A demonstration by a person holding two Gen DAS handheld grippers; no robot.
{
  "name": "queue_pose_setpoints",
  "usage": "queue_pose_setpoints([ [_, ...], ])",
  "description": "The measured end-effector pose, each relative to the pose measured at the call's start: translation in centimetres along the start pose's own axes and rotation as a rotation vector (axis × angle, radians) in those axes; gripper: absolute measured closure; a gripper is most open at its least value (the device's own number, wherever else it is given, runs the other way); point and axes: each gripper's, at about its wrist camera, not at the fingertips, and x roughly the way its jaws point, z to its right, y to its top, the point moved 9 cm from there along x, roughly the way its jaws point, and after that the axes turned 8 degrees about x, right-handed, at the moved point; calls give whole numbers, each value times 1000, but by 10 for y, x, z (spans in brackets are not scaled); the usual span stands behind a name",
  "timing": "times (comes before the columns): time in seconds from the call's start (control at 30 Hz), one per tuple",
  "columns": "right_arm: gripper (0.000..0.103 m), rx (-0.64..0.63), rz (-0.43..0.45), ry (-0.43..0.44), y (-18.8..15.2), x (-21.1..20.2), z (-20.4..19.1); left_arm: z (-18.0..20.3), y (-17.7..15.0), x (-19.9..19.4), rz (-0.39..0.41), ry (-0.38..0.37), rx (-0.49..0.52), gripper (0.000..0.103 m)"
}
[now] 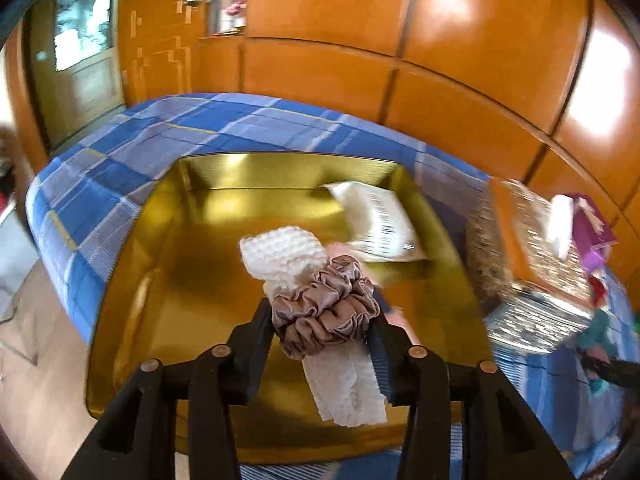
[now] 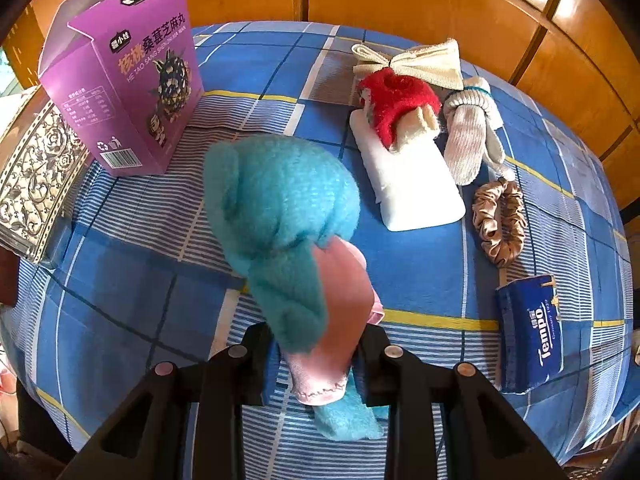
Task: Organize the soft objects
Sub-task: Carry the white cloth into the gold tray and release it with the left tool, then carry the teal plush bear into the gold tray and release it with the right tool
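My left gripper hangs over a gold tray, shut on a white waffle cloth with a mauve scrunchie wrapped round it. The scrunchie fills the gap between both fingers and the cloth's end dangles below. A white packet lies in the tray's far right corner. My right gripper is shut on a teal fleece and pink cloth bundle, held above the blue plaid bedspread. On the bedspread lie a red fuzzy piece on a white pad, a cream bow, a white ribbed bundle and a champagne scrunchie.
A purple carton stands at the left beside a silver embossed box. A blue Tempo tissue pack lies at the right edge of the bed. Orange wooden wardrobe panels run behind the bed, and the floor shows to its left.
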Motion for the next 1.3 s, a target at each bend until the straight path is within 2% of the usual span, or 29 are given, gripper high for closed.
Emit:
queue_pose_setpoints([
  [0.03, 75, 3, 3, -3, 0, 0, -1, -4, 0, 1, -2, 5, -7, 55],
  [0.13, 76, 9, 8, -5, -3, 0, -2, -11, -4, 3, -10, 29, -12, 36],
  [0.3, 78, 49, 12, 4, -3, -5, 4, -8, -10, -6, 14, 31, 18, 32],
  [0.37, 79, 90, 20, 27, -2, -13, 9, -4, -11, -11, 23, 18, 24, 25],
  [0.43, 79, 126, 54, 42, 3, -27, 13, 1, -11, -16, 28, -1, 33, 25],
  [0.53, 79, 155, 133, 23, 23, -57, 21, 11, -10, -22, 40, -24, 61, 25],
  [0.73, 79, 198, 234, 35, 96, -102, 17, 21, -8, -28, 49, -41, 89, 25],
  [0.83, 79, 176, 302, 60, 141, -126, -13, 17, -8, -30, 50, -38, 83, 25],
  [0.9, 79, 128, 355, 107, 161, -147, -45, 14, -7, -32, 55, -32, 80, 25],
  [1.0, 79, 21, 401, 206, 170, -175, -106, 6, -7, -34, 58, -12, 68, 25],
  [1.1, 79, -103, 394, 333, 152, -193, -178, -4, -6, -35, 59, 12, 51, 25],
  [1.17, 79, -167, 368, 384, 135, -195, -214, -12, -4, -38, 71, 23, 34, 25],
  [1.3, 79, -297, 254, 501, 85, -179, -294, -26, 1, -44, 99, 36, -1, 25],
])
